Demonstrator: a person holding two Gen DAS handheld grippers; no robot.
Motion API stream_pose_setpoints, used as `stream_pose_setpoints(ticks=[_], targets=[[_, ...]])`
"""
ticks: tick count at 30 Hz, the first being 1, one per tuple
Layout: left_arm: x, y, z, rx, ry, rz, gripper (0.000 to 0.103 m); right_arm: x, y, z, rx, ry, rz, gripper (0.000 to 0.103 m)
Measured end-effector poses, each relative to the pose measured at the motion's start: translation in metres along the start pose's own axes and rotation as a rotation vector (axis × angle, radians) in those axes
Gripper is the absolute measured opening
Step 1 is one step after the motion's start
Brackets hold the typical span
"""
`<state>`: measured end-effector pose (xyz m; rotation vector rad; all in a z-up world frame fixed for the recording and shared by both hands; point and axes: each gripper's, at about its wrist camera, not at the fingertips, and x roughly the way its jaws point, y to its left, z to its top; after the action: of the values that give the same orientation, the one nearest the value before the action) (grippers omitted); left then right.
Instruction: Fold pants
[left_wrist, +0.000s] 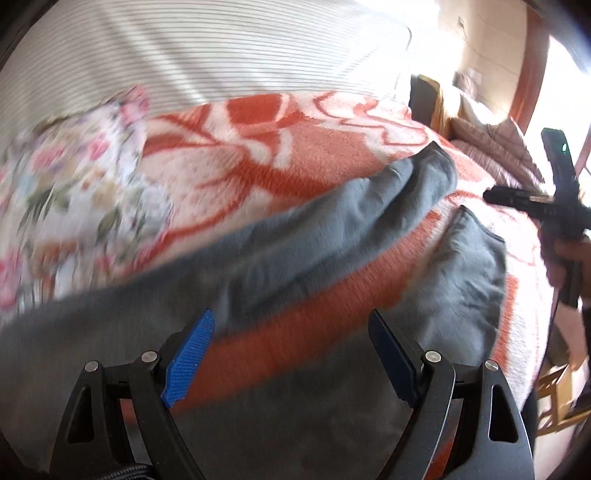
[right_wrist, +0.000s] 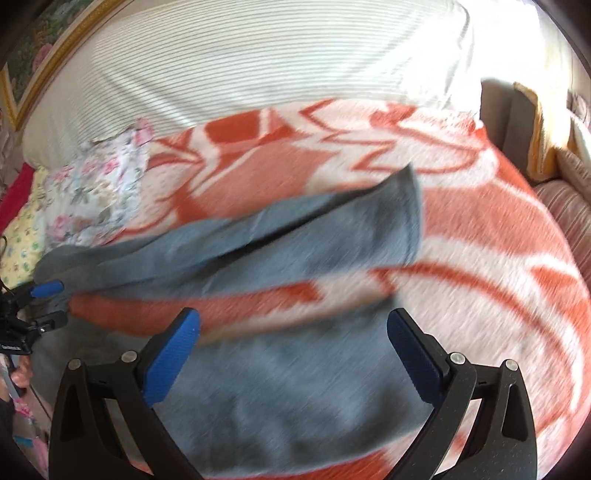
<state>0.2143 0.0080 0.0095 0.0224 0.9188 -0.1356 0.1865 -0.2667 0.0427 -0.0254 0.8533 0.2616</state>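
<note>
Grey pants (left_wrist: 295, 251) lie on an orange and white blanket (left_wrist: 295, 155), their two legs spread apart in a V. In the left wrist view my left gripper (left_wrist: 291, 350) is open just above the spot where the legs meet, with nothing between its blue pads. The right gripper (left_wrist: 493, 195) shows at the right edge, near the end of the nearer leg, held by a hand (left_wrist: 569, 258). In the right wrist view my right gripper (right_wrist: 293, 339) is open over the near leg of the pants (right_wrist: 295, 398). The left gripper (right_wrist: 50, 304) appears open at the left. Both views are blurred.
A floral pillow (right_wrist: 96, 192) lies at the blanket's left, also visible as a floral pillow (left_wrist: 74, 177) in the left wrist view. A striped white bedcover (right_wrist: 258, 55) rises behind. A striped cushion (right_wrist: 569, 206) and wooden furniture (left_wrist: 432, 99) stand at the right. A framed picture (right_wrist: 44, 55) hangs at the upper left.
</note>
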Motion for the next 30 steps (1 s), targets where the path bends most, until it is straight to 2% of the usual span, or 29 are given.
stream_pose_setpoints(ticks=[3,8,12,13,15,18,19,20,21,22,23,25,27,30], targets=[[0.023,0.006,0.023,0.047,0.023,-0.024,0.086,0.007,-0.017,0.022,0.012,-0.015,-0.027,0.1],[0.057,0.022,0.047,0.1,0.048,-0.054,0.086,0.032,-0.059,0.058,0.106,-0.036,-0.048,0.1],[0.087,0.036,0.06,0.103,0.123,-0.134,0.086,0.061,-0.08,0.081,0.126,-0.019,-0.094,0.1],[0.093,0.037,0.061,0.105,0.132,-0.128,0.086,0.07,-0.08,0.085,0.123,-0.006,-0.1,0.099],[0.105,0.036,0.065,0.113,0.16,-0.141,0.086,0.09,-0.081,0.092,0.122,0.027,-0.111,0.094],[0.117,0.031,0.069,0.118,0.176,-0.17,0.083,0.117,-0.082,0.095,0.116,0.082,-0.123,0.076],[0.12,0.029,0.07,0.118,0.183,-0.178,0.082,0.123,-0.082,0.094,0.117,0.098,-0.12,0.061],[0.125,0.026,0.071,0.114,0.193,-0.185,0.078,0.129,-0.083,0.093,0.122,0.119,-0.108,0.043],[0.13,0.023,0.073,0.11,0.208,-0.198,0.069,0.13,-0.083,0.092,0.122,0.125,-0.106,0.035],[0.134,0.021,0.073,0.107,0.225,-0.214,0.055,0.129,-0.082,0.091,0.116,0.118,-0.113,0.026],[0.137,0.019,0.074,0.103,0.241,-0.231,0.049,0.125,-0.08,0.09,0.105,0.1,-0.115,0.02],[0.138,0.018,0.077,0.088,0.239,-0.25,0.025,0.115,-0.077,0.09,0.09,0.069,-0.106,0.012],[0.13,0.019,0.078,0.071,0.217,-0.251,0.012,0.102,-0.074,0.092,0.076,0.03,-0.095,0.011],[0.105,0.025,0.073,0.027,0.177,-0.281,0.007,0.081,-0.069,0.096,0.059,-0.031,-0.062,0.01]])
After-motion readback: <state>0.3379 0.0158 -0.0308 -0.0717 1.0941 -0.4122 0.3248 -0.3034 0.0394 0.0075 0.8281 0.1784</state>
